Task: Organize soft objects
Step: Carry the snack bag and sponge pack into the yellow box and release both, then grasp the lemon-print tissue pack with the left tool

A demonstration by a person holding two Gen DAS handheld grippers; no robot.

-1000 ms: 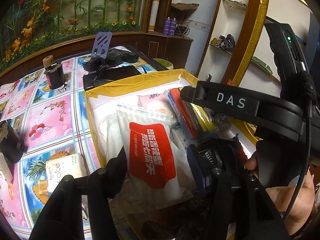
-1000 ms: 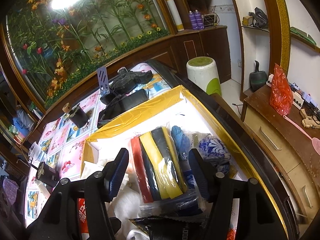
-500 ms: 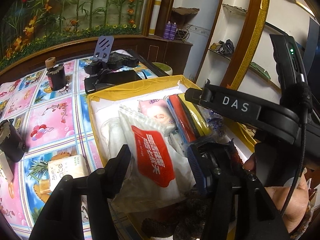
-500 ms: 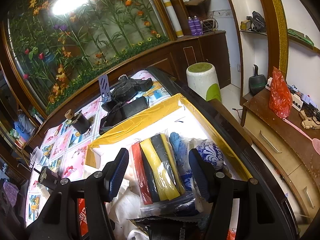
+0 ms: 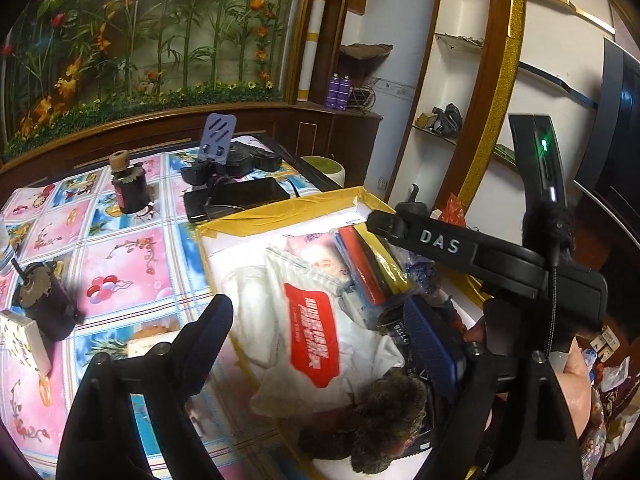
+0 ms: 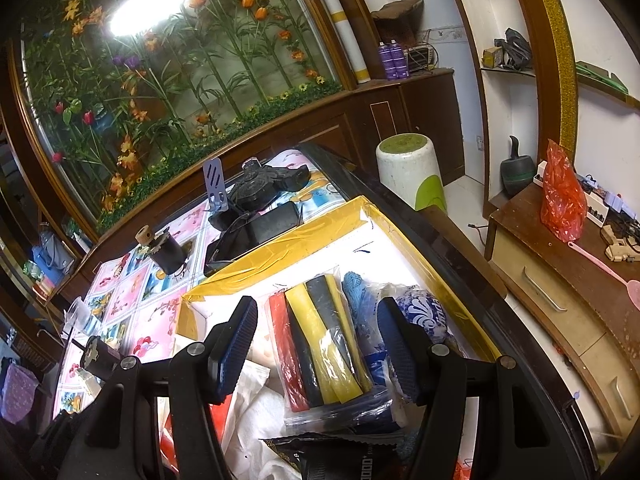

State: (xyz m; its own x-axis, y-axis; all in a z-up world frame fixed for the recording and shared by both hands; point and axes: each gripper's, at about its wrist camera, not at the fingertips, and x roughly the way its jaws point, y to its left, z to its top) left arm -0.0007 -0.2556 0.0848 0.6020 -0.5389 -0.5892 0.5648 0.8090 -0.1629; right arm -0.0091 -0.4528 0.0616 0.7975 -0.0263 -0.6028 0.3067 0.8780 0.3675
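A shallow white box with yellow taped rim (image 5: 276, 210) (image 6: 280, 240) holds soft goods. A white wet-wipe pack with a red label (image 5: 312, 334) lies in the middle. A clear bag of red, yellow and black rolls (image 6: 320, 344) (image 5: 370, 268) lies beside it. A brown furry item (image 5: 380, 420) sits at the near edge. A blue-and-white patterned bag (image 6: 424, 312) lies at the right. My left gripper (image 5: 320, 330) is open above the wipe pack. My right gripper (image 6: 316, 336) is open above the bag of rolls; its body shows in the left wrist view (image 5: 500, 264).
On the flowered tablecloth (image 5: 120, 252) stand a dark jar with a cork (image 5: 128, 188), a small motor (image 5: 40, 304), a tissue pack (image 5: 24, 344) and black devices with a phone stand (image 5: 224, 168). A white and green stool (image 6: 412, 172) stands past the table's edge.
Both grippers have risen and drawn back from the box, so the items look smaller and lower. Both stay open and empty. The items in the box have not moved.
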